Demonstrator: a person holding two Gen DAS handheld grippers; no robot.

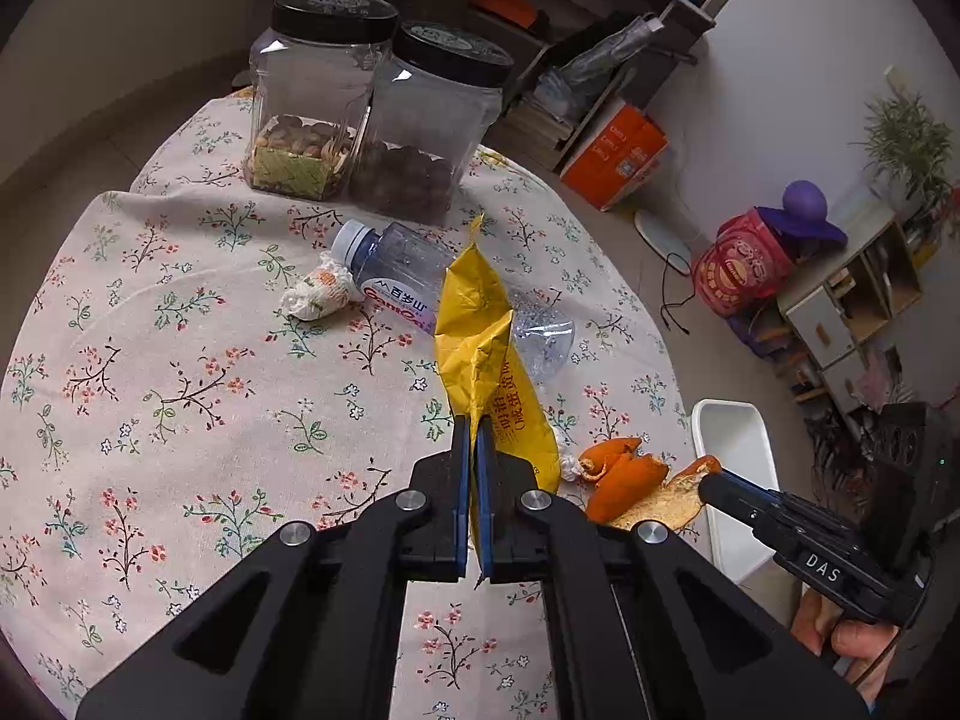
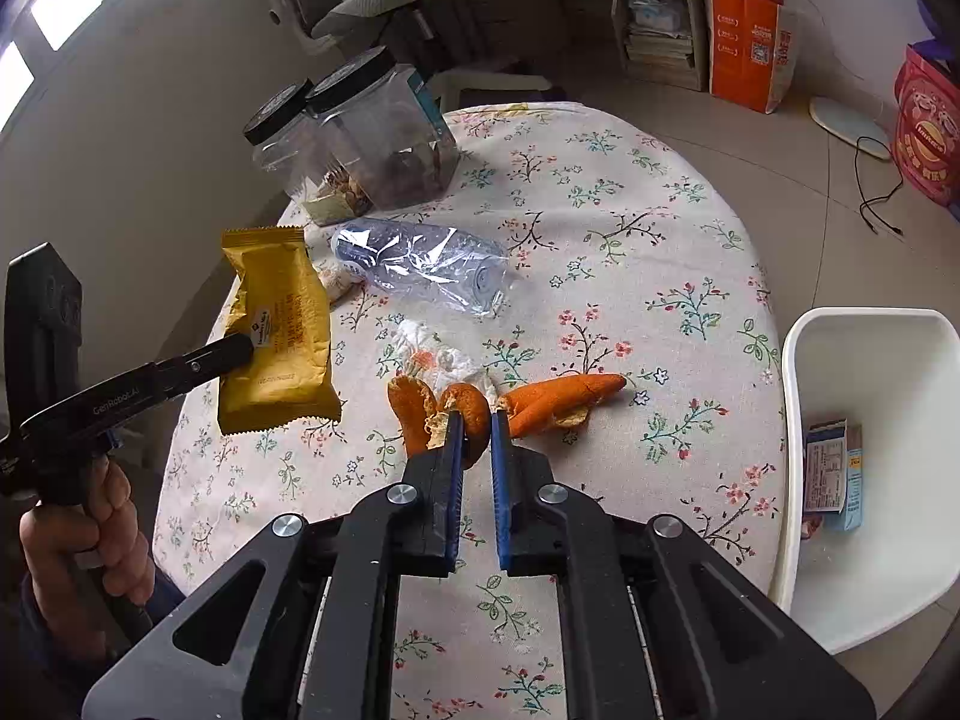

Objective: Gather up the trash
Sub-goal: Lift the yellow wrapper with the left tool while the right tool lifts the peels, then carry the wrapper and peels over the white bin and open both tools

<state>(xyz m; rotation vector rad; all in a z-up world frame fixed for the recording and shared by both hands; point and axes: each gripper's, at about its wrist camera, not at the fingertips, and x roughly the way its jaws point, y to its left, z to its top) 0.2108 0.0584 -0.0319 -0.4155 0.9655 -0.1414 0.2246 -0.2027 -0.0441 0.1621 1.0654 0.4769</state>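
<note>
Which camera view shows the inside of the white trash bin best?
The right wrist view: the white trash bin stands beside the table, open towards the camera, with small cartons at its bottom. The left wrist view shows only part of its rim, behind the orange peel.

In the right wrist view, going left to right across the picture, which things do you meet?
Person's hand → yellow snack wrapper held in the left gripper → crushed plastic bottle → orange peel → white bin → cartons inside the bin.
</note>
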